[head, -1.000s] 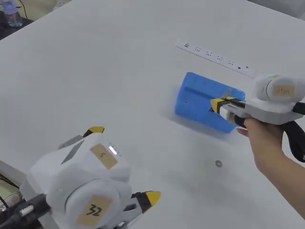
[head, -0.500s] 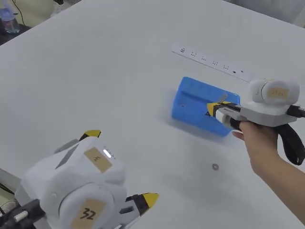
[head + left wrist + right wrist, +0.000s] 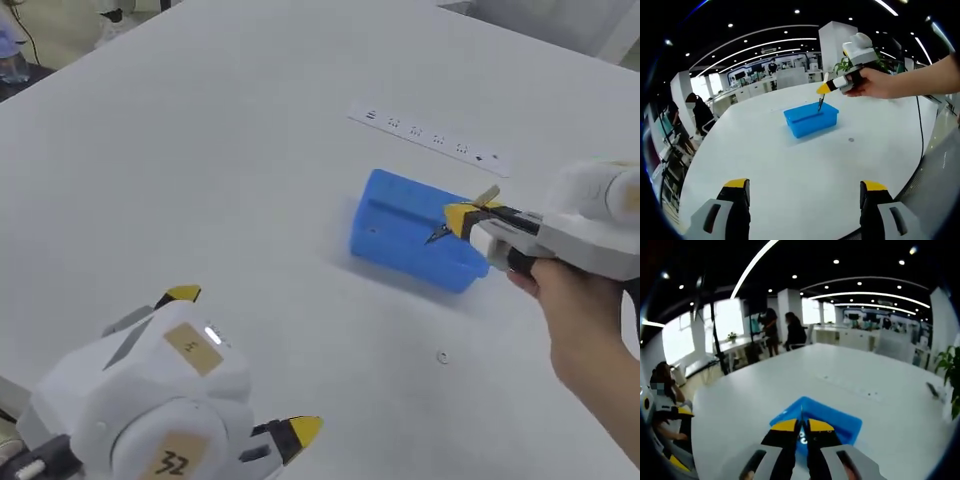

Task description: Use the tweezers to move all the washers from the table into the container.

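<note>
Yellow-tipped fingers [image 3: 785, 425] on the right gripper [image 3: 802, 426] are pressed together, pinching the tweezers [image 3: 438, 234]. The tweezer tip angles down into the blue container [image 3: 400, 245], which sits right under and just ahead of those fingers. Can't tell if there's anything in the tip, it's too small. One washer [image 3: 443, 357] lies on the white counter [image 3: 200, 150], back toward the person from the right fingers and apart from the container's near wall. Past the container, on the far side from the fingers, there's a white power strip [image 3: 430, 140] lying flat. The left gripper [image 3: 804, 185] has its fingers spread wide with nothing between them, well apart from the container. Bare counter runs from them to the container. The counter edge is close behind the left gripper, while the surface spreads wide on the far side.
</note>
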Action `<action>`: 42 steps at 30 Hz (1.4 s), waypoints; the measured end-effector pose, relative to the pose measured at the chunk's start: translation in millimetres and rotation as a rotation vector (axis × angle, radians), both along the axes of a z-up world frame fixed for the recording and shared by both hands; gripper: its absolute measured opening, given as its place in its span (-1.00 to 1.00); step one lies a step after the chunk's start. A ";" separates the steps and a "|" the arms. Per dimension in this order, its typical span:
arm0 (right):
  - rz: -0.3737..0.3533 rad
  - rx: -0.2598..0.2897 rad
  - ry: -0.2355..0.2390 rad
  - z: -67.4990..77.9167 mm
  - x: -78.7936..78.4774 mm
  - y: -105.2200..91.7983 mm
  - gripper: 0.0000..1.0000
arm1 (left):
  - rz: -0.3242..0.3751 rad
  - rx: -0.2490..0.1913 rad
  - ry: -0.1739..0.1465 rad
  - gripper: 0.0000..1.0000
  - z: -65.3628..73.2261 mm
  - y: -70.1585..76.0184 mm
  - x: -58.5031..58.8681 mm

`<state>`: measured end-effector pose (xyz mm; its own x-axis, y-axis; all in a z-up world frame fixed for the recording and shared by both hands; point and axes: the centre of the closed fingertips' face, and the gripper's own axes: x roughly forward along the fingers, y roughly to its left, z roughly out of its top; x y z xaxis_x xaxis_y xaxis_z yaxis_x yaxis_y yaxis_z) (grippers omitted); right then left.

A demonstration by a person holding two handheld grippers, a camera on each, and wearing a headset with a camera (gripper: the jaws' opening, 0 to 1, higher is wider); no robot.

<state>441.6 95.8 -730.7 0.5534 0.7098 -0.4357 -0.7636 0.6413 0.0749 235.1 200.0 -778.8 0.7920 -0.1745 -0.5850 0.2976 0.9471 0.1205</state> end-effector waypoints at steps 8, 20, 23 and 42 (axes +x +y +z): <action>-0.007 0.022 -0.016 11.8 -24.2 -12.9 -0.94 | 0.002 -0.001 0.000 0.86 -0.1 0.6 0.2; -0.051 -0.016 0.057 -20.1 -68.9 -35.1 -0.94 | 0.001 0.001 0.001 0.86 -0.5 0.5 0.5; -0.055 -0.028 0.082 -28.7 -76.5 -37.7 -0.94 | -0.003 0.005 0.005 0.86 -1.2 0.1 0.4; -0.055 -0.111 0.143 -72.9 -82.7 -52.0 -0.93 | 0.002 0.008 0.009 0.84 -2.3 1.1 0.3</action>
